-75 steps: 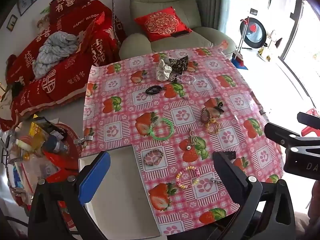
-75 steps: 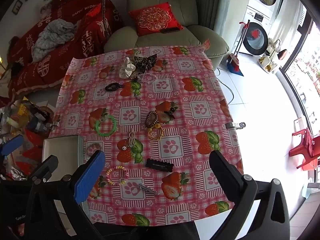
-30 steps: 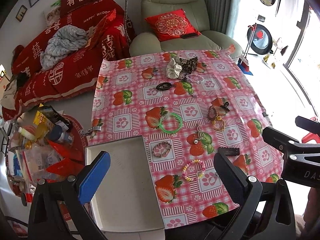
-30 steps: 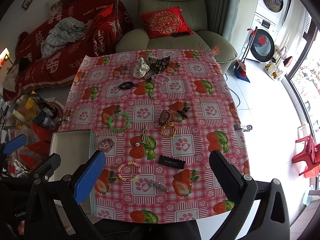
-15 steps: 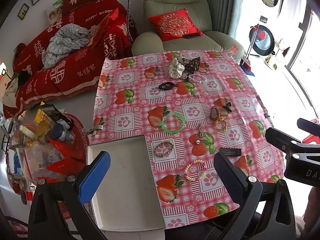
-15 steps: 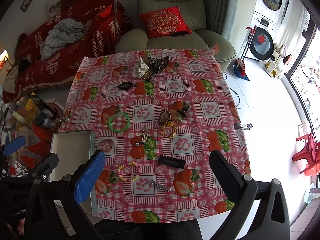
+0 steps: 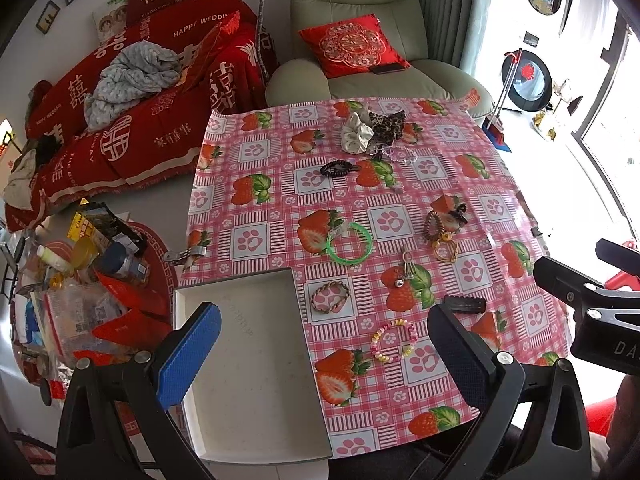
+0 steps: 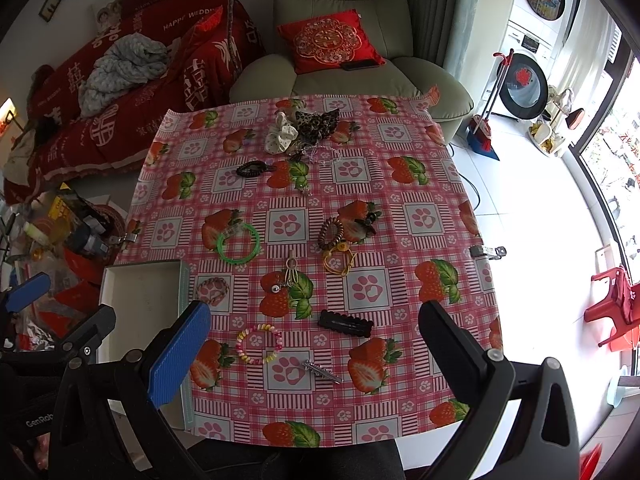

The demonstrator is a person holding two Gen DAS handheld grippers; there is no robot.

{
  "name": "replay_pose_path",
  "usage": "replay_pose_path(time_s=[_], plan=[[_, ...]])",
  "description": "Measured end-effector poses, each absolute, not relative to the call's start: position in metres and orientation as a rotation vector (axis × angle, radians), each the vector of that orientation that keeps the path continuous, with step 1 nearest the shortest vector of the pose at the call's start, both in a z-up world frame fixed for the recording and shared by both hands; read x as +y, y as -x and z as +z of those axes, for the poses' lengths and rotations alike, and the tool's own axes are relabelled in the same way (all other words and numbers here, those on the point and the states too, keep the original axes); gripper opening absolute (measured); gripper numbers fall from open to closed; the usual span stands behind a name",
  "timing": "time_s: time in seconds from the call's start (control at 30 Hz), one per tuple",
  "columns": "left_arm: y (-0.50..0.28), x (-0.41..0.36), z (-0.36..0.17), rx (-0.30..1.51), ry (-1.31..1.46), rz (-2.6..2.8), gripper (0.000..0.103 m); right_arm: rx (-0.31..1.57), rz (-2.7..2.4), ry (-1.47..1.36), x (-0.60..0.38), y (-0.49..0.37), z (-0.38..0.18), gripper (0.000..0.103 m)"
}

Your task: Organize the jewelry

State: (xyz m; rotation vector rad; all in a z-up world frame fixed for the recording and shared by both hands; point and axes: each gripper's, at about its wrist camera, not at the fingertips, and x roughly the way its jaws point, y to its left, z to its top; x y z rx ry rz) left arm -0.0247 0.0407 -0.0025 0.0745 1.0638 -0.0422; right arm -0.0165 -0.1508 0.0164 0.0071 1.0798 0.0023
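A green armchair point(image 7: 360, 40) standing behind the table, a red cushion point(image 7: 352, 46) lying on it, a grey blanket point(image 7: 128, 76) lying on the red sofa point(image 7: 120, 128), a washing machine point(image 8: 524, 76) standing at right

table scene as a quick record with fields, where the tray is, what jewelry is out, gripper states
surface: table under a pink strawberry cloth
tray: white tray at the near left corner, nothing in it
near pieces: beaded bracelet, black hair clip, silver clip
middle: green bangle
far: scrunchies
left gripper: open, holding nothing
right gripper: open, holding nothing
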Motion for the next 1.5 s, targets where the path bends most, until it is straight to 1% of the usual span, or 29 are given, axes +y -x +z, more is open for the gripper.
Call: replay_pose_path(time_s=[0.5,0.9,1.5], plan=[[0.013,0.043,-0.016,1.104,-0.052,-0.025,0.103,1.113,0.0,-0.011,-0.152,0.016,0.007,0.103],[0.001,0.044,-0.037,1.185,-0.037,-0.007,0.103,1.179,-0.007,-0.026,-0.162,0.001,-0.006,0.103],[-0.016,0.041,-0.057,1.256,-0.028,0.009,0.103,1.235,-0.008,-0.033,-0.173,-0.016,-0.021,0.103]])
